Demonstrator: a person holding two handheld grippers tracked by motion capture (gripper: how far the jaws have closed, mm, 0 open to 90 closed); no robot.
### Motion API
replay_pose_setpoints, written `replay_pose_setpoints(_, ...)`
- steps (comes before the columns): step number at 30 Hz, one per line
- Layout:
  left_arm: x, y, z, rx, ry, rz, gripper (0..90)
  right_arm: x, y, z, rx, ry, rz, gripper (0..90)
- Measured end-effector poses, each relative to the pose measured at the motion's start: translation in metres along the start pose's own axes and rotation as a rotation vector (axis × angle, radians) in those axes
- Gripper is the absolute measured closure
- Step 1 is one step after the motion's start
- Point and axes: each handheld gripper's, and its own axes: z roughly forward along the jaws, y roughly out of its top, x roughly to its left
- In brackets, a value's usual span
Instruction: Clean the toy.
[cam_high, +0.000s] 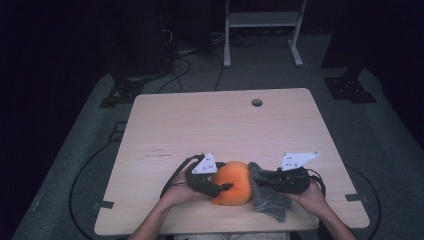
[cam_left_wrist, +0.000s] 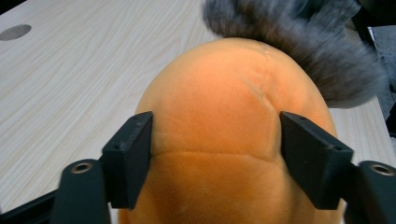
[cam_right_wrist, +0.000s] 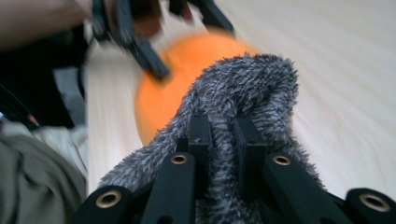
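I see left tongs (cam_left_wrist: 215, 154) clamping orange plush ball (cam_left_wrist: 233, 140) on counter (cam_high: 200, 125). Right tongs (cam_right_wrist: 223, 140) pinch grey fuzzy cloth (cam_right_wrist: 247, 88), cloth touching ball.

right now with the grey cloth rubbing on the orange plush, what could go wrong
1. The left gripper clasps the soft orange plush only at its sides, so a hard wipe might squeeze it free.
2. The right gripper pinches one fold of the grey cloth; it may slip out.
3. Both lie near the table front edge.
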Motion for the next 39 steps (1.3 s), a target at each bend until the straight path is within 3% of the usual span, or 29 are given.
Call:
replay_pose_setpoints(1,0.0,0.001,0.0,-0.002,0.002,-0.005,22.0,0.001,0.005,0.002,-0.009,0.005,-0.011,79.2)
replay_pose_setpoints(4,0.001,0.005,0.0,0.04,0.016,-0.038,9.4,0.001,0.01,0.014,0.032,0.0,-0.035,79.4)
replay_pose_setpoints(5,0.001,0.005,0.001,0.042,-0.001,-0.044,11.0,0.0,0.009,0.017,0.032,0.005,-0.029,79.5)
replay_pose_setpoints(6,0.0,0.005,0.001,0.037,-0.003,-0.035,18.1,-0.001,0.008,0.018,0.035,0.007,-0.021,79.5)
replay_pose_setpoints(8,-0.004,0.008,0.0,0.025,0.018,0.014,34.8,0.0,0.009,0.015,0.034,-0.002,-0.021,79.4)
replay_pose_setpoints(10,-0.007,0.013,-0.002,-0.01,0.037,0.057,43.0,0.001,0.009,0.011,0.028,-0.004,-0.02,79.4)
replay_pose_setpoints(15,-0.012,0.022,0.002,-0.067,0.142,0.195,46.2,-0.002,0.013,-0.002,-0.022,-0.035,-0.017,79.4)
replay_pose_setpoints(18,-0.015,0.021,0.008,-0.049,0.115,0.241,44.9,-0.004,0.021,-0.003,-0.052,-0.046,-0.033,79.4)
replay_pose_setpoints(19,-0.015,0.019,0.009,-0.062,0.113,0.239,43.8,-0.005,0.022,0.0,-0.041,-0.046,-0.033,79.4)
replay_pose_setpoints(20,-0.013,0.018,0.009,-0.056,0.096,0.211,40.9,-0.006,0.022,0.005,-0.021,-0.049,-0.039,79.4)
replay_pose_setpoints(22,-0.007,0.017,0.007,-0.081,0.074,0.123,24.6,-0.007,0.019,0.014,-0.019,-0.04,-0.032,79.6)
replay_pose_setpoints(23,-0.002,0.015,0.005,-0.114,0.045,0.048,21.4,-0.006,0.019,0.016,-0.017,-0.034,-0.031,79.6)
replay_pose_setpoints(24,0.001,0.014,0.004,-0.113,0.033,0.025,19.9,-0.003,0.02,0.019,-0.012,-0.034,-0.046,79.6)
replay_pose_setpoints(26,0.003,0.011,0.004,-0.075,0.048,0.035,27.4,0.003,0.022,0.021,0.002,-0.053,-0.079,79.6)
replay_pose_setpoints(27,0.002,0.008,0.004,-0.078,0.042,0.033,29.5,0.003,0.022,0.022,0.005,-0.055,-0.085,79.7)
replay_pose_setpoints(30,0.001,0.003,0.003,-0.071,0.057,0.041,33.2,-0.003,0.015,0.018,0.024,-0.054,-0.055,79.8)
replay_pose_setpoints(34,0.002,0.0,0.003,-0.086,0.05,0.033,34.3,-0.013,-0.005,0.011,0.067,-0.058,0.024,79.7)
replay_pose_setpoints(36,0.001,0.0,0.003,-0.083,0.053,0.04,34.8,-0.015,-0.01,0.007,0.095,-0.074,0.031,79.7)
replay_pose_setpoints(39,0.0,-0.001,0.004,-0.098,0.044,0.037,35.5,-0.015,-0.009,0.0,0.059,-0.069,0.045,79.5)
